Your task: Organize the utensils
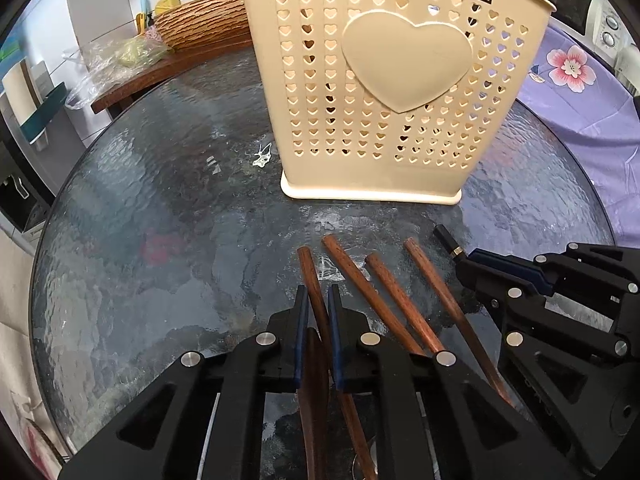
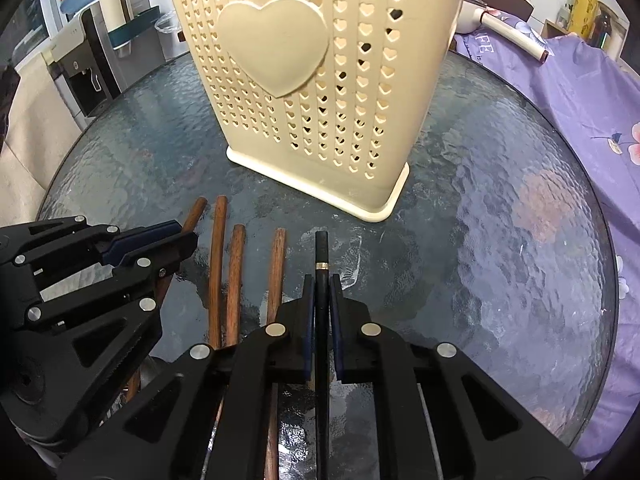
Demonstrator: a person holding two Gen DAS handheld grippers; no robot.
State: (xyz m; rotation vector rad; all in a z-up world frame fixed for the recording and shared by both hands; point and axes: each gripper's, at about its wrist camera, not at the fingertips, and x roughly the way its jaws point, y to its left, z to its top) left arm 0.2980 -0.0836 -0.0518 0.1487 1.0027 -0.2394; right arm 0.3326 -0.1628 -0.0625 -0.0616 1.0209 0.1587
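Note:
A cream utensil holder (image 1: 384,80) with heart-shaped holes stands upright on the round glass table (image 1: 160,220); it also shows in the right wrist view (image 2: 320,80). Several wooden-handled utensils (image 1: 384,300) lie side by side in front of it. My left gripper (image 1: 319,296) is shut on the leftmost wooden handle (image 1: 310,276). My right gripper (image 2: 321,284) is shut on a black handle with a gold ring (image 2: 321,248), rightmost in the row. The right gripper shows in the left wrist view (image 1: 468,264), the left gripper in the right wrist view (image 2: 188,236).
A wooden board with a woven basket (image 1: 200,20) and plastic bags (image 1: 120,56) sits at the far left. A purple floral cloth (image 2: 580,120) lies to the right of the table. A water dispenser (image 2: 80,60) stands beyond the table's left edge.

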